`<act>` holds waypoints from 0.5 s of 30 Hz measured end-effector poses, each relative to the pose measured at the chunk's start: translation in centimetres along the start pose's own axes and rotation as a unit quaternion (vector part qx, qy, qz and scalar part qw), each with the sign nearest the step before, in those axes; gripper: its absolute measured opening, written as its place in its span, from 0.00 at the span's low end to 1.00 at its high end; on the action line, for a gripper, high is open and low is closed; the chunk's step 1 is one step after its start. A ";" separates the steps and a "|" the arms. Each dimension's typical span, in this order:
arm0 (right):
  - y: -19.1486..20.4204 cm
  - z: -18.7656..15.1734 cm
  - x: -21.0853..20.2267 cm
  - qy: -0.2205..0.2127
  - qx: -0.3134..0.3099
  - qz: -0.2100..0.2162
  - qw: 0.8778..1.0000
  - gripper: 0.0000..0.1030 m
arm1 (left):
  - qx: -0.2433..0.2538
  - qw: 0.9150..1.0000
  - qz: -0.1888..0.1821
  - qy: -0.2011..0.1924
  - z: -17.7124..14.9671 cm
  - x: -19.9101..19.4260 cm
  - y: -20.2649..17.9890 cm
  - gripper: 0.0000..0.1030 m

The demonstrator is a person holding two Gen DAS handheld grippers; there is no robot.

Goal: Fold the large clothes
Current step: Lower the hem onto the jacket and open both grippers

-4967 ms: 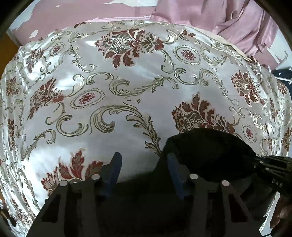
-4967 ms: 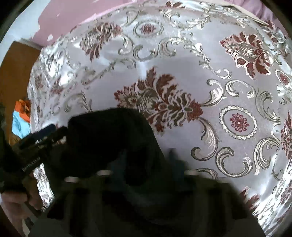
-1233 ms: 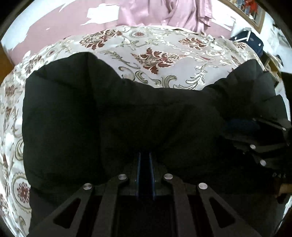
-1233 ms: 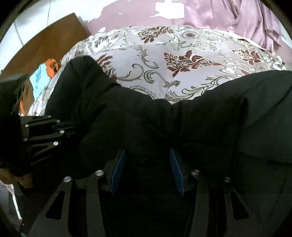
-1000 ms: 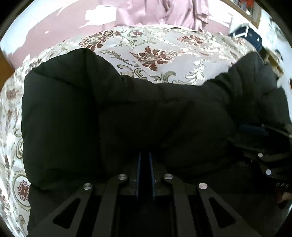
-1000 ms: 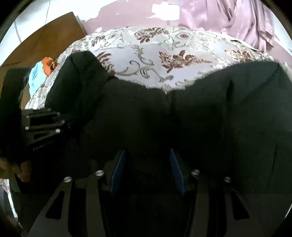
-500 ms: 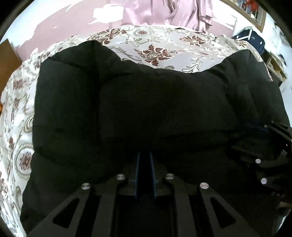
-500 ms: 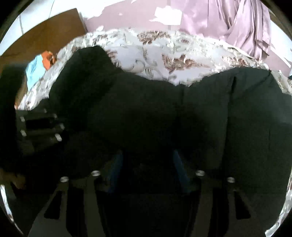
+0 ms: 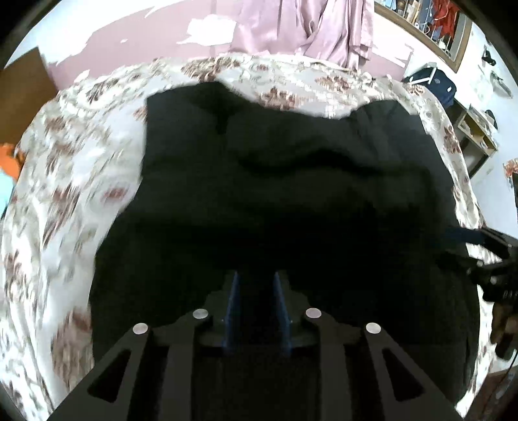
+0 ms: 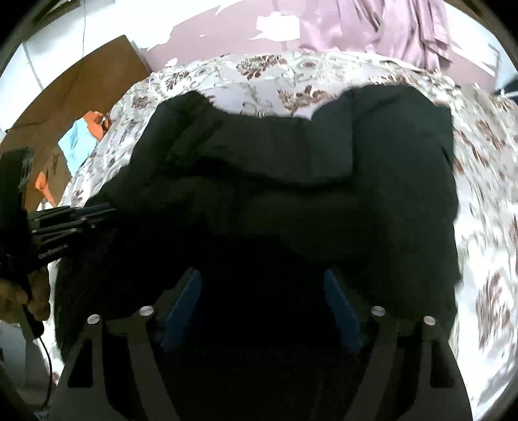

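Black padded jacket (image 9: 291,181) covers most of the floral bedspread (image 9: 64,181). Bare bedspread lies left, right and beyond the jacket. Beyond the jacket's far edge, pink curtain (image 9: 304,29) and wall close the bed; shelving (image 9: 476,136) stands to its right

Your left tool (image 9: 254,285) has a matte black frame, with two angular arms that carry cut-out slots and four round silver screw heads, and its two fingers (image 9: 232,311) are thin blue blades. Your right tool (image 10: 264,291) has the same black frame and silver screws, with broader blue pads (image 10: 181,306). In the right wrist view, small white lettering runs along the left tool's black side, a thin black cable hangs below it, and your bare-skinned hand (image 10: 30,296) grips the handle.
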State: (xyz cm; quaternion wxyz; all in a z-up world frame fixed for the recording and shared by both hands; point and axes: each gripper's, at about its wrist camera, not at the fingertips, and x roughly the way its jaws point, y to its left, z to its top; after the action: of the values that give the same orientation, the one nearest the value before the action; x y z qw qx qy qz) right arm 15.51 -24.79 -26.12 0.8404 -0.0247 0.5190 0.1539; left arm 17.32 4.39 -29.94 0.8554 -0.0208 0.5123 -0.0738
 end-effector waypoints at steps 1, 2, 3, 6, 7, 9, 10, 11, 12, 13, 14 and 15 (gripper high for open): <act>0.2 -0.9 -0.4 0.005 -0.001 -0.002 1.000 0.72 | -0.002 1.000 0.001 0.009 -1.9 -0.7 0.4 0.24; 0.5 -2.0 -0.8 0.011 -0.003 -0.004 1.000 0.72 | -0.004 1.000 0.002 0.016 -3.0 -1.2 0.7 0.24; 0.8 -3.1 -1.2 0.017 -0.004 -0.005 1.000 0.72 | -0.006 1.000 0.005 0.025 -4.8 -1.8 1.0 0.24; 1.7 -5.9 -2.4 0.029 -0.003 -0.004 1.000 0.72 | -0.015 0.999 0.013 0.039 -8.4 -3.5 1.7 0.25; 2.0 -6.6 -2.7 0.031 -0.003 -0.003 1.000 0.72 | -0.013 0.999 0.017 0.040 -9.1 -4.0 1.8 0.25; 2.9 -8.4 -3.2 0.034 -0.008 -0.002 0.999 0.73 | -0.013 0.999 0.023 0.042 -11.2 -5.5 1.7 0.25; 3.3 -8.9 -3.4 0.034 -0.012 -0.001 0.999 0.73 | -0.015 0.999 0.023 0.042 -11.8 -6.1 1.5 0.25; 3.8 -9.6 -3.6 0.035 -0.018 0.000 0.999 0.73 | -0.015 0.999 0.023 0.042 -12.4 -6.6 1.5 0.25; 4.4 -10.3 -3.7 0.039 -0.026 0.001 0.999 0.73 | -0.015 0.999 0.025 0.041 -13.2 -7.1 1.4 0.25; 4.9 -10.9 -4.0 0.042 -0.032 0.001 0.999 0.73 | -0.014 0.999 0.025 0.043 -14.1 -7.5 1.3 0.26; 5.4 -11.5 -4.3 0.043 -0.037 0.002 0.998 0.73 | -0.012 0.999 0.024 0.045 -14.9 -7.8 1.1 0.26; 5.8 -12.3 -4.7 0.044 -0.041 0.002 0.998 0.73 | -0.008 0.999 0.021 0.046 -15.7 -7.9 1.1 0.26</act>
State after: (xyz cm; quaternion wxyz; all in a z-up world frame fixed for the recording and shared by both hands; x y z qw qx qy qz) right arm 1.29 -22.82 -26.93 0.8147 -0.0644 0.5491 0.1753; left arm -0.07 7.25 -30.60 0.8320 -0.0131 0.5522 -0.0527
